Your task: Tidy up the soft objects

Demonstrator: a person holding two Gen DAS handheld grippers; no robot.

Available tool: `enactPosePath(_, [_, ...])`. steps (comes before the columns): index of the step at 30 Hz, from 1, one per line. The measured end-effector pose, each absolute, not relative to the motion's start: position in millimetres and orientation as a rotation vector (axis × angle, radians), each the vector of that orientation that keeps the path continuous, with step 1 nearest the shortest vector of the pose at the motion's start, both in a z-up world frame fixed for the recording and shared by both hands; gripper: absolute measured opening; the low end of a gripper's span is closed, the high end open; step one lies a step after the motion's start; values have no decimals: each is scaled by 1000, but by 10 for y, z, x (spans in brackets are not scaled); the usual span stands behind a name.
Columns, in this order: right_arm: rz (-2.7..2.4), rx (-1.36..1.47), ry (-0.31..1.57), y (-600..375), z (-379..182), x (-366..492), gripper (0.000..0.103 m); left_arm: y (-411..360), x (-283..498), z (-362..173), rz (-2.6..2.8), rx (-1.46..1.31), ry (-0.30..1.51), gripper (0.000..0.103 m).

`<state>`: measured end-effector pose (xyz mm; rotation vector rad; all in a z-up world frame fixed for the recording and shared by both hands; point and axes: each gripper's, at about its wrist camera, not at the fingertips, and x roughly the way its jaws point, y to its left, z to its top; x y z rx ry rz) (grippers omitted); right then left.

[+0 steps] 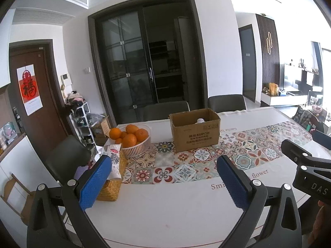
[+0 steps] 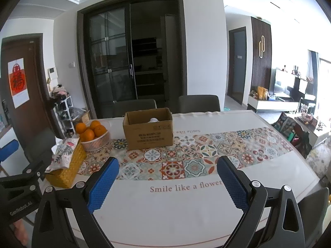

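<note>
Both the left claw and right claw gape empty above the white table. The open brown cardboard box stands ahead across the tiled runner, something white, perhaps a soft object, inside; neither claw seems clearly nearer.

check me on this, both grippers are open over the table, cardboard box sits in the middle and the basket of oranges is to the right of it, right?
One thing is off: the basket of oranges sits left of the cardboard box, not right, as the right wrist view shows. The rest holds: the left gripper and right gripper are both open over the table.
</note>
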<state>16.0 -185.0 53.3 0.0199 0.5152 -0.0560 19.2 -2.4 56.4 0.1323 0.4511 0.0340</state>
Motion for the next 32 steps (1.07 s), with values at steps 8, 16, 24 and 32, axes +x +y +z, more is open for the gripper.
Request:
enactPosePath(8, [-55, 20, 516, -1849, 532, 155, 97, -18, 185, 566, 33, 131, 451, 103])
enactPosePath(16, [-47, 12, 512, -1838, 536, 138, 97, -14, 165, 584, 39, 133, 444, 103])
enactPosePath(24, [-39, 8, 511, -1810, 537, 135, 97, -1, 162, 593, 43, 130, 441, 103])
enactPosePath(32, [-37, 6, 511, -1812, 540, 130, 97, 3, 164, 593, 43, 129, 440, 103])
